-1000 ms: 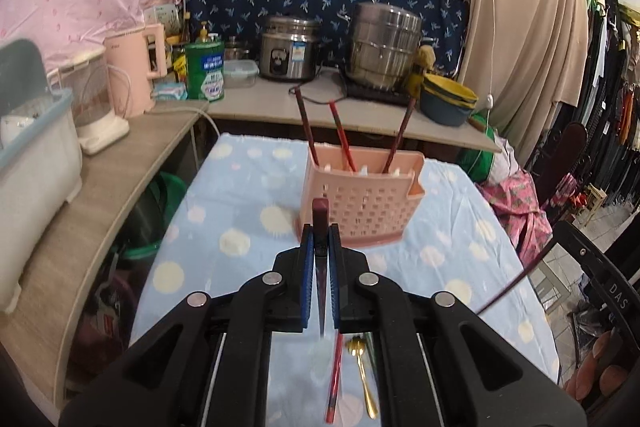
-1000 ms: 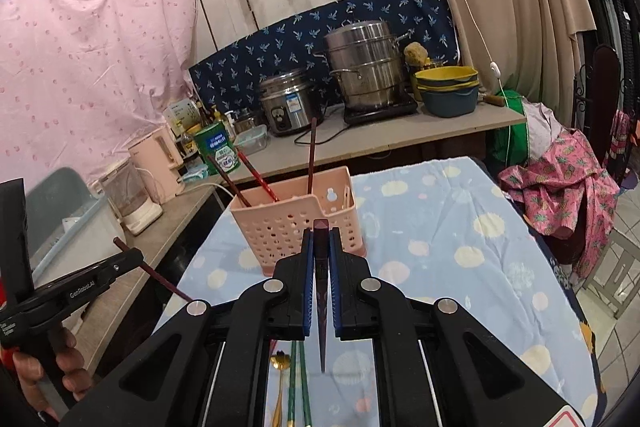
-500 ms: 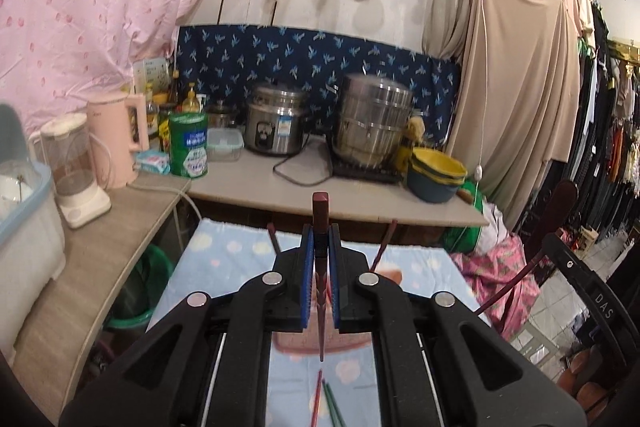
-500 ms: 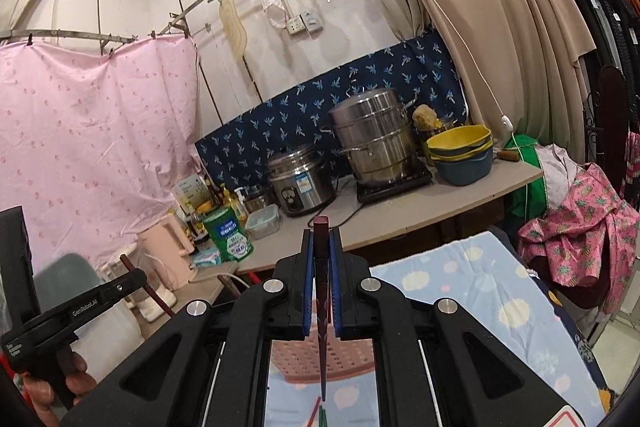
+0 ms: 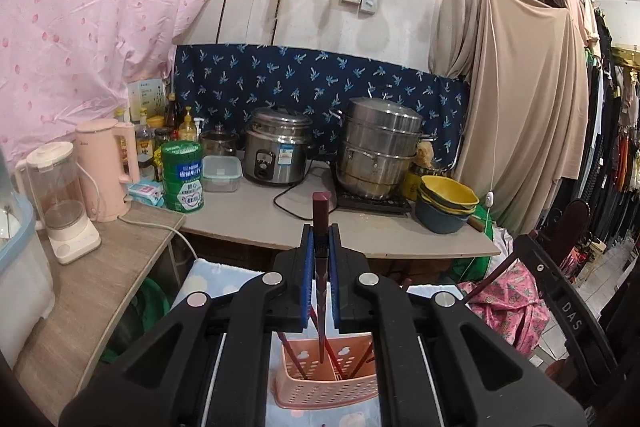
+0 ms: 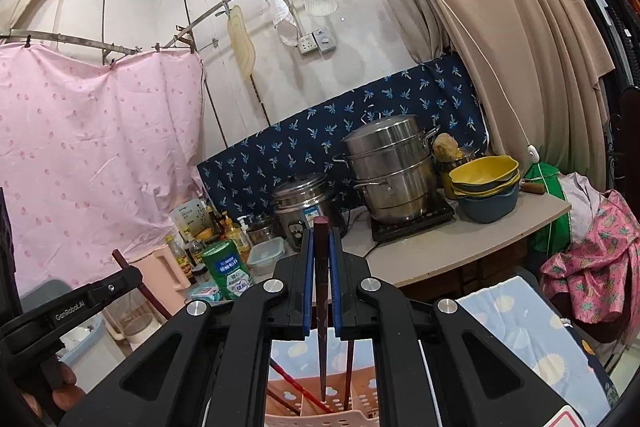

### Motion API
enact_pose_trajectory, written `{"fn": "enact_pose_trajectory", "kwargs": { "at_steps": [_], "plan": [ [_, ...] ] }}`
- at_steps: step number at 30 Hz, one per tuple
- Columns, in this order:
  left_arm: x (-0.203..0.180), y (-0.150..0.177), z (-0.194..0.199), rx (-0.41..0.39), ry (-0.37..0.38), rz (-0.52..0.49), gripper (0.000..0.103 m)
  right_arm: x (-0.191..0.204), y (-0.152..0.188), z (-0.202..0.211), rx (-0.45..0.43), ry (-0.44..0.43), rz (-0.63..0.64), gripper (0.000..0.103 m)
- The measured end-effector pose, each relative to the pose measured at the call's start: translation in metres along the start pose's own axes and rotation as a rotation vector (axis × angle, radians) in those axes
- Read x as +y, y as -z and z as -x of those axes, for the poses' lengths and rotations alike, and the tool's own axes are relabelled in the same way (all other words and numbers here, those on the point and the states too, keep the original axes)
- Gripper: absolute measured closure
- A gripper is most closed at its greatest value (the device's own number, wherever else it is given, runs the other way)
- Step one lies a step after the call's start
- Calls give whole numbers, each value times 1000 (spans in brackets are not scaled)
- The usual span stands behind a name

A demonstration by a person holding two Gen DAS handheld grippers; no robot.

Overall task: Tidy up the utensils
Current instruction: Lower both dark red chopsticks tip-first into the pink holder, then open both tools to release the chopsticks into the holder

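Each gripper is clamped on one dark chopstick, held near its thick end with the tip hanging down. In the left wrist view the left gripper (image 5: 320, 259) holds its chopstick (image 5: 320, 227) with the tip just over the open top of the pink basket (image 5: 326, 383), where other chopsticks (image 5: 292, 351) already lean. In the right wrist view the right gripper (image 6: 320, 259) pinches a second chopstick (image 6: 320, 247), its tip over the basket's rim (image 6: 320, 419); the left gripper (image 6: 80, 301) shows at the left edge. The basket stands on the worktop's spotted cloth (image 6: 516, 311). The step in hand looks like dropping both sticks in. To do it well, keep each stick near upright, lower until the tip is inside one compartment and clear of the leaning sticks, then let go of one at a time so neither bounces off the rim or tips the light basket.
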State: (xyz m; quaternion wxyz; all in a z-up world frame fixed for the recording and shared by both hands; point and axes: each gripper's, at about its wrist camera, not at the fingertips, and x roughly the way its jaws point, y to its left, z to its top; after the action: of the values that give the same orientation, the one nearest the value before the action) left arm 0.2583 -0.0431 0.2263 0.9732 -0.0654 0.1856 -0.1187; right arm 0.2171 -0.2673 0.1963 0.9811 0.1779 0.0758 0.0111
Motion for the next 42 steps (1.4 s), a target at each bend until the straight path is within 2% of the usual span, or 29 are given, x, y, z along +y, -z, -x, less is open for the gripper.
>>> {"fn": "enact_pose_trajectory", "kwargs": {
  "at_steps": [10, 23, 25, 27, 28, 37, 40, 42],
  "plan": [
    [14, 31, -36, 91, -16, 11, 96, -22, 49, -45, 155, 46, -25, 96],
    [21, 47, -43, 137, -23, 30, 95, -26, 73, -55, 232, 62, -13, 94],
    [23, 49, -42, 143, -32, 41, 91, -26, 73, -52, 223, 75, -11, 84],
    [25, 50, -41, 149, -34, 55, 69, -26, 73, -48, 212, 80, -14, 68],
    [26, 51, -40, 148, -35, 61, 66, -27, 73, -45, 208, 81, -18, 67],
    [22, 60, -26, 169, -44, 47, 65, -25, 77, -19, 209, 77, -26, 62],
    [19, 65, -18, 172, -44, 41, 56, -23, 79, -8, 215, 70, -26, 59],
    [18, 70, -12, 179, -44, 35, 55, -22, 82, 1, 221, 66, -29, 56]
  ]
}}
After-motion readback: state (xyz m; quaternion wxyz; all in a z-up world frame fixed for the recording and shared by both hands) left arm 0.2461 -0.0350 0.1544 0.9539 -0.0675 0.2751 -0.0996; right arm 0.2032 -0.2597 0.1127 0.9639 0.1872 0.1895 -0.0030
